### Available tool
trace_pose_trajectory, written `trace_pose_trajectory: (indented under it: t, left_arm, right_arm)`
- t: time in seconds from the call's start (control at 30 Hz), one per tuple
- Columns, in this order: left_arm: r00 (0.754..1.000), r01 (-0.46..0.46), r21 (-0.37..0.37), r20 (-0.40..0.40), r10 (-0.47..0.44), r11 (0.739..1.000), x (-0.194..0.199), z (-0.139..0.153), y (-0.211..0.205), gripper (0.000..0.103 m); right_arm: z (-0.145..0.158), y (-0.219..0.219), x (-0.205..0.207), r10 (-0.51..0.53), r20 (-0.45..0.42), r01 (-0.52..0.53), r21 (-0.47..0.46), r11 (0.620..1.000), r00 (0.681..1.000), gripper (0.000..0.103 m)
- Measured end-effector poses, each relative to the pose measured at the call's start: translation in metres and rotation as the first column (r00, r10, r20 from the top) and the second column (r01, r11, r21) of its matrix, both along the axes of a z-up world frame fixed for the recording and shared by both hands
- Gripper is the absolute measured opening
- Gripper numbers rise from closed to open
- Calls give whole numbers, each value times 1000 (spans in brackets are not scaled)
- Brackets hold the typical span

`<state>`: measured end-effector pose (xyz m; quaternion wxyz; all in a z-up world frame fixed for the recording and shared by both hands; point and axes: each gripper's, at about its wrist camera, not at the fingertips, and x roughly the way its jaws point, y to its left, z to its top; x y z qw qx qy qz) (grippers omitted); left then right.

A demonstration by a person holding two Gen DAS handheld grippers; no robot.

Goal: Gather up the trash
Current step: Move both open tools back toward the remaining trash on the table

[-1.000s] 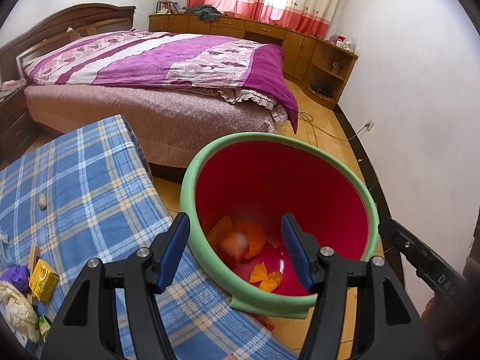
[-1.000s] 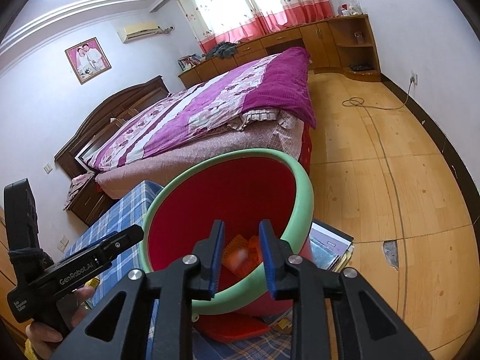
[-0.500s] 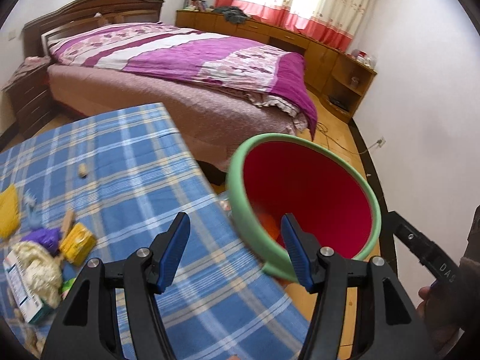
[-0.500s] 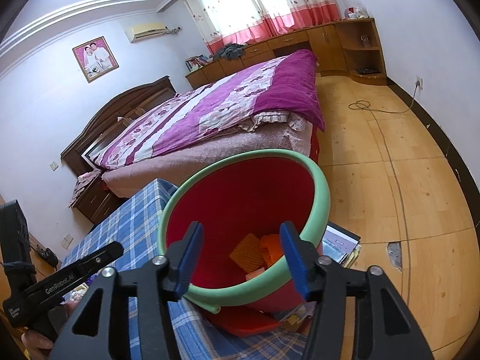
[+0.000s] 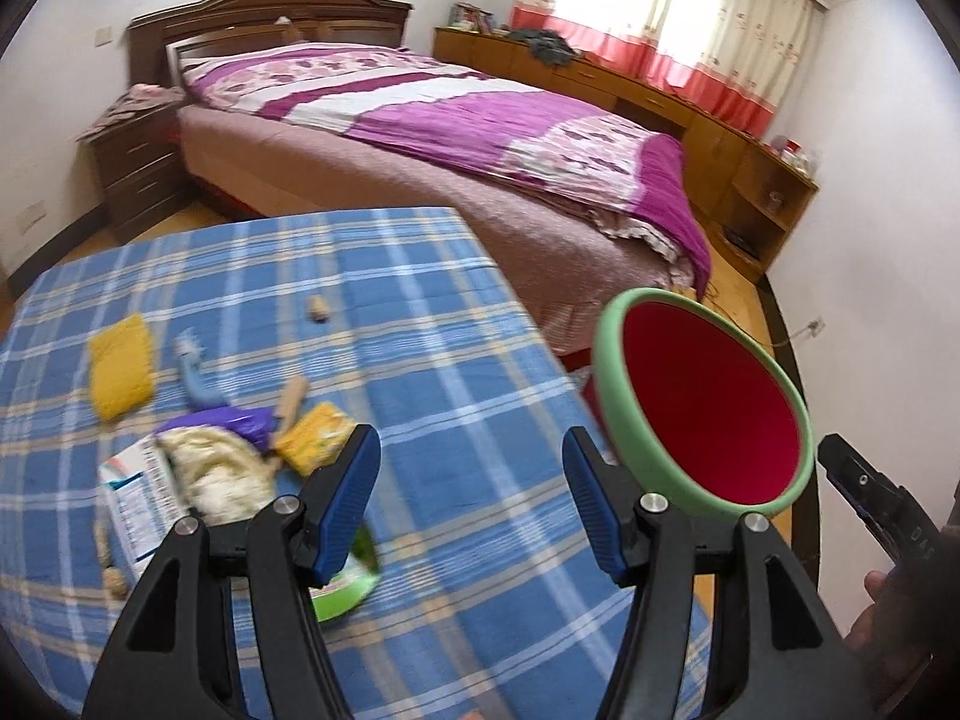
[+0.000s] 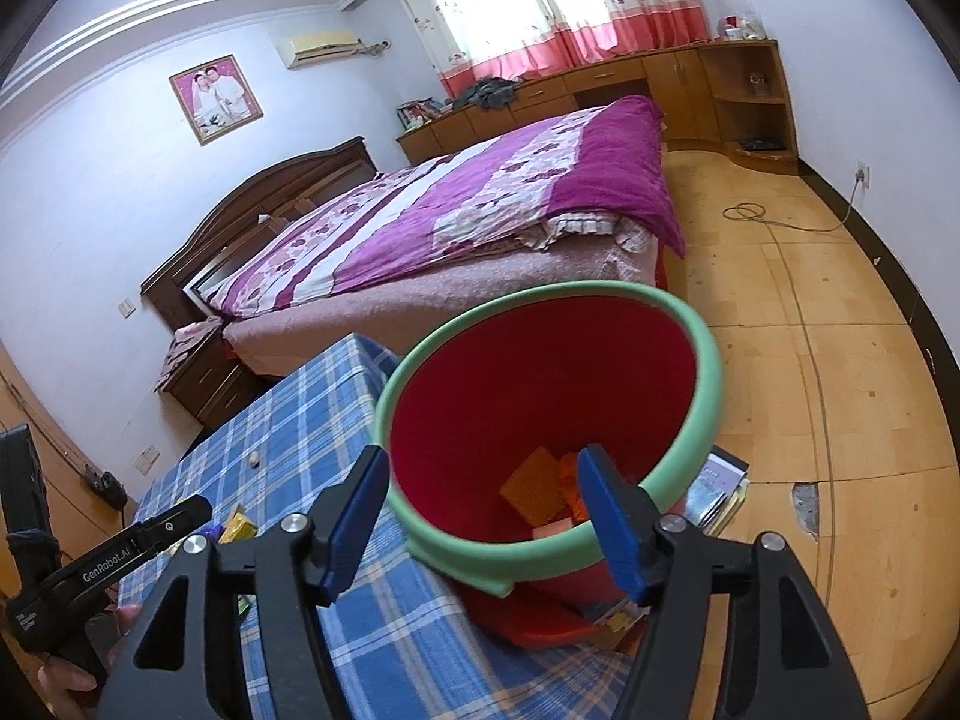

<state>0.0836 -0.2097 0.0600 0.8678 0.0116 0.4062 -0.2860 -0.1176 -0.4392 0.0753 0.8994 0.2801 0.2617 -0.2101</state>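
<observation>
Where things stand, as the two wrist views are read together: trash is partly collected, with more left on the table.
Left gripper [image 5: 471,501]: held wide apart and empty over the blue plaid tablecloth [image 5: 420,324].
Right gripper [image 6: 480,519]: jaws are opening above the bin mouth, with nothing seen between them.
Trash bin [image 6: 699,372]: a red bin with a green rim, set just beside the table edge; orange and yellow scraps [image 6: 534,489] are seen at its bottom.
Trash left on the table: a yellow sponge-like pad [image 5: 120,366], a small yellow packet [image 5: 315,429], a purple wrapper [image 5: 231,423], a crumpled pale wad [image 5: 213,474], a green wrapper [image 5: 345,588] partly hidden behind the left finger, and a small peanut-like bit [image 5: 318,309].
Risk: the heaped items overlap, so a closing grip could be judged likely to catch two at once or push one aside; light wrappers could slip from the pads.
Risk at the bin: the rim could be clipped by a gripper and the bin tipped.
Only in the left view: the table litter is laid out clearly.
Only in the right view: the bin's contents, and papers [image 6: 717,486] on the floor behind it.
</observation>
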Motion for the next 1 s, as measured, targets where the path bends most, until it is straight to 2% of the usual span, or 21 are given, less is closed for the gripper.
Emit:
trace_pose_trajectory:
  t: [0.4,0.7,0.9,1.0]
  left_arm:
    - [985,-171,2,-5,171,985,14,0,71,63]
    - [945,-326,27,-25,326,945,32,-12,122,63]
    - [919,-386,67,-62,390,920,42,-30,139,63]
    - [914,-394,98,-68,401,914,45,-39,138,63]
  right_arm:
    - [1,38,20,81,-14,-81,0,997,997,75]
    - [-3,64,40,145,-46,-144,6,989,988,75]
    - [-11,77,55,178,-77,-178,14,984,981,75]
    - [-15,81,61,188,-89,-187,16,982,978,75]
